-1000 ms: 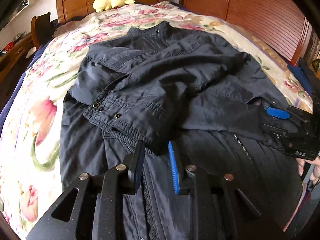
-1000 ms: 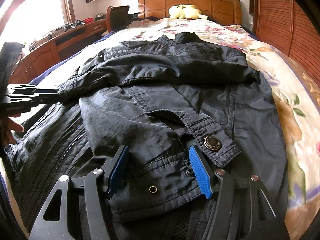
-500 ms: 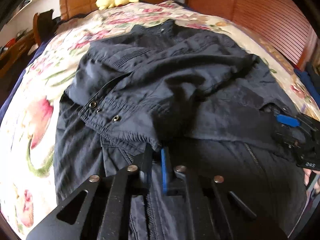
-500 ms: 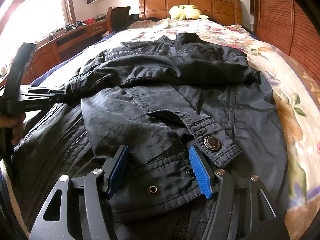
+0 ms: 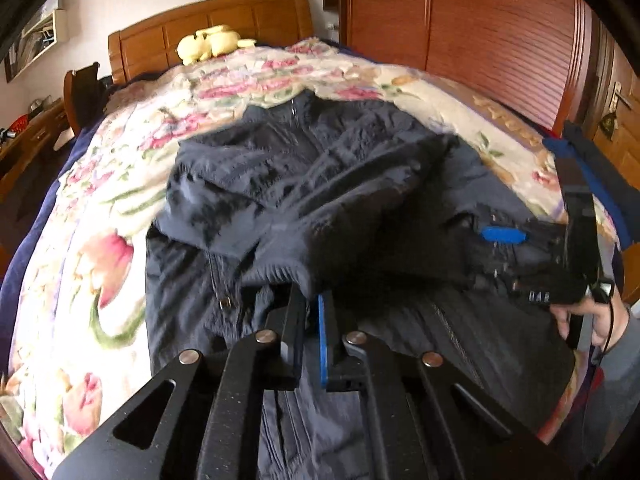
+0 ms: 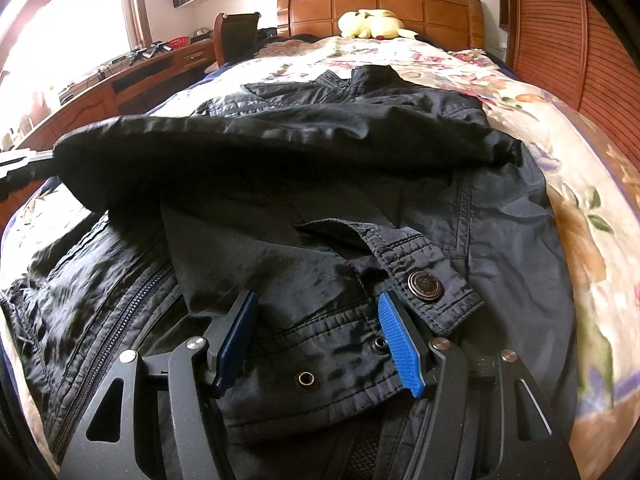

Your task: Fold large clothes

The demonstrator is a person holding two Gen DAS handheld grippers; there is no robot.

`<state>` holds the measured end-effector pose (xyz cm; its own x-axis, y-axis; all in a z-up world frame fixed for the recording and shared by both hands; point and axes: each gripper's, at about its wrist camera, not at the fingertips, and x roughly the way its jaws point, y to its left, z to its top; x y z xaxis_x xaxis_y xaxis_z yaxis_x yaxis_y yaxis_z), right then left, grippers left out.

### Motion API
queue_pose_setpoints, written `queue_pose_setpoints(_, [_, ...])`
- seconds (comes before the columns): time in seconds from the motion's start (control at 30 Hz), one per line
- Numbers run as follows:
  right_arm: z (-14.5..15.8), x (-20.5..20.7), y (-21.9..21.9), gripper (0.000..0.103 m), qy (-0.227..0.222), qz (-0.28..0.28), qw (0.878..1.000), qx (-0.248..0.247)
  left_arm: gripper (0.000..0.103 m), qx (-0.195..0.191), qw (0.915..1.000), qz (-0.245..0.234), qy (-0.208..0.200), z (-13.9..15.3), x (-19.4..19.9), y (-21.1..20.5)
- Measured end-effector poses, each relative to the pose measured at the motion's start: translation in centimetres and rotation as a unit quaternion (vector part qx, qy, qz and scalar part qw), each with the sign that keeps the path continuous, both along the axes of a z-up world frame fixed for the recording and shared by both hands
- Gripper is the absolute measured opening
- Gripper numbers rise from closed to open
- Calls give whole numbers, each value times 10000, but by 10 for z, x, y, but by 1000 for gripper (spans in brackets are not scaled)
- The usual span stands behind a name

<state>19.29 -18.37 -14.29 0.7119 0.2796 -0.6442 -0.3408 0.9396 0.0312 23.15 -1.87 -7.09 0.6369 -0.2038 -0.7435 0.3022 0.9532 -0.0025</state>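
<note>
A wooden-framed bed carries everything, covered by a floral bedspread. A dark navy jacket lies spread on the bedspread, collar toward the headboard. A yellow plush toy rests near the headboard.
</note>
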Motion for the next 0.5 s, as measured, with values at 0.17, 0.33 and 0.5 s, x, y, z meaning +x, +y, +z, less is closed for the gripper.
queue_pose_setpoints(0.17, [0, 0, -1, 64, 3, -2, 10000, 12, 18, 29, 9998, 170, 87, -10, -24, 17])
queue_pose_setpoints(0.33, [0, 0, -1, 64, -13, -15, 10000, -25, 22, 112, 9986, 483, 165, -18, -59, 49])
queue_pose_setpoints(0.5, [0, -1, 0, 64, -25, -39, 10000, -51, 24, 174, 9960, 826, 277, -28, -88, 81])
